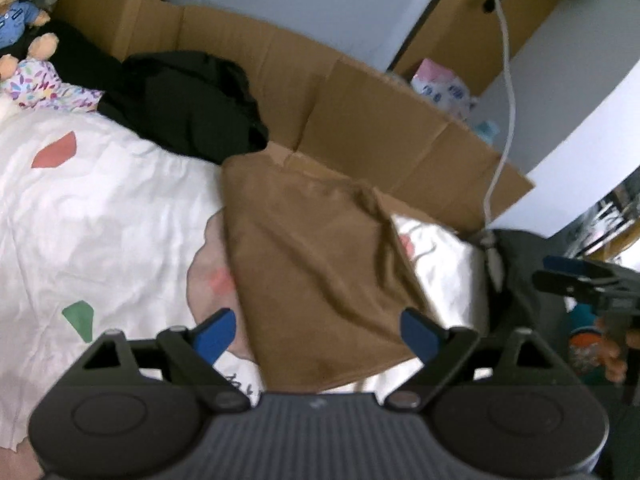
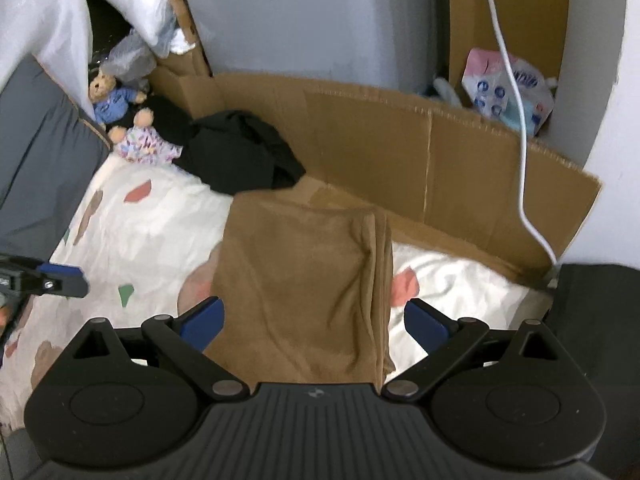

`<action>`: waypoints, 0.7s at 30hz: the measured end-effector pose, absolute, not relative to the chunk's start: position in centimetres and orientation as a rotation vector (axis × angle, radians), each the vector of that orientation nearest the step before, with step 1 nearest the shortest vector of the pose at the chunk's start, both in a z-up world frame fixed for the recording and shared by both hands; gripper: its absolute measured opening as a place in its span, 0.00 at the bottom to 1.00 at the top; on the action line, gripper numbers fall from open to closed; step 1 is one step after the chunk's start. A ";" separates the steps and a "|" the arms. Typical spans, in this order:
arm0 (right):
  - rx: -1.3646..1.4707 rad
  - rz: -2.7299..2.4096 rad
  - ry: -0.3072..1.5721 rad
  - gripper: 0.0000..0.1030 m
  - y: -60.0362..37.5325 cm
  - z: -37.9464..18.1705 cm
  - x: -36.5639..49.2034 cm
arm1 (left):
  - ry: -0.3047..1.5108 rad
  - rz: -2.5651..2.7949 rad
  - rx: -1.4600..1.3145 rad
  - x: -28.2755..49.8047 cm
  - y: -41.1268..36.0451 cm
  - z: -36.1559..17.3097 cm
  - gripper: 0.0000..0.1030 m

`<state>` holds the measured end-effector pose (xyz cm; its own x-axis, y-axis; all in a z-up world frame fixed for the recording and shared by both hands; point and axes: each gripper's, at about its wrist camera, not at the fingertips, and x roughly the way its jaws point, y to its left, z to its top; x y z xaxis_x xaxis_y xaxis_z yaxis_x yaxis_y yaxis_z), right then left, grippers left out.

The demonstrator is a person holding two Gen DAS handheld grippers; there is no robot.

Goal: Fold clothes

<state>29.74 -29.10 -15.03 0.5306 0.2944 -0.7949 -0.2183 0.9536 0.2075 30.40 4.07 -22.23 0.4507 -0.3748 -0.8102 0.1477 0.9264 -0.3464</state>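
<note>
Both our jaws hang wide apart, holding nothing, above the brown cloth (image 2: 304,280) folded on the bed (image 2: 160,232). Next we should pinch one edge gently and fold it flat.

Right gripper (image 2: 314,322) hangs wide apart above folded brown garment (image 2: 304,280).
</note>
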 end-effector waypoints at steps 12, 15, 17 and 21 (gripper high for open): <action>0.105 0.270 0.955 0.96 -31.3 -21.3 30.3 | 1.031 -0.340 -0.203 31.0 1.4 -29.3 0.81; 0.107 0.280 0.977 0.96 -31.5 -22.3 30.0 | 0.992 -0.348 -0.195 30.5 1.1 -30.3 0.80; 0.098 0.280 0.978 0.96 -31.5 -22.9 29.6 | 0.974 -0.368 -0.211 30.2 1.1 -31.0 0.80; 0.053 0.271 1.008 0.88 -31.4 -24.1 29.6 | 0.984 -0.401 -0.277 29.9 1.8 -33.0 0.80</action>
<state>29.56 -31.36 -24.14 0.5029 0.2485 -0.8279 -0.1998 0.9653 0.1684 29.88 1.80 -33.01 0.4898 -0.4482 -0.7478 0.2015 0.8927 -0.4031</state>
